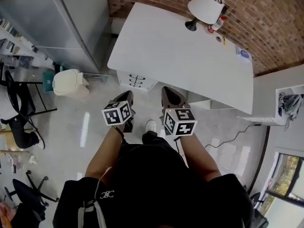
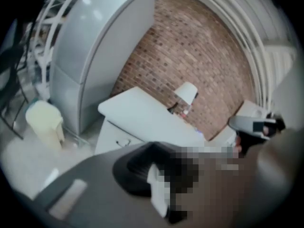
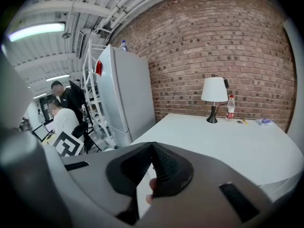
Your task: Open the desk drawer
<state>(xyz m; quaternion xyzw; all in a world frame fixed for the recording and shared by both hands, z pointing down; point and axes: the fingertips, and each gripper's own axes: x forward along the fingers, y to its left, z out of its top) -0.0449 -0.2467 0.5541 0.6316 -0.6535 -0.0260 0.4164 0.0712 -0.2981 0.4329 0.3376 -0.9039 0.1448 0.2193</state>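
The white desk (image 1: 190, 56) stands against the brick wall. Under its left end is a white drawer unit (image 1: 136, 81) with dark handles, all drawers closed; it also shows in the left gripper view, drawer unit (image 2: 116, 137). My left gripper (image 1: 125, 98) and right gripper (image 1: 171, 96) are held side by side over the floor, short of the desk's front edge and apart from the drawers. Both are shut with nothing between the jaws. The left gripper (image 2: 152, 148) points toward the drawer unit. The right gripper (image 3: 153, 147) looks higher, across the desk top (image 3: 228, 144).
A lamp (image 1: 205, 7) and a bottle (image 1: 218, 23) stand at the desk's back edge. A grey fridge (image 1: 76, 18) is left of the desk, with a cream bin (image 1: 69, 82) beside it. Chairs (image 1: 19, 108) and people (image 3: 64, 110) are further left. A cable (image 1: 232, 137) lies on the floor at right.
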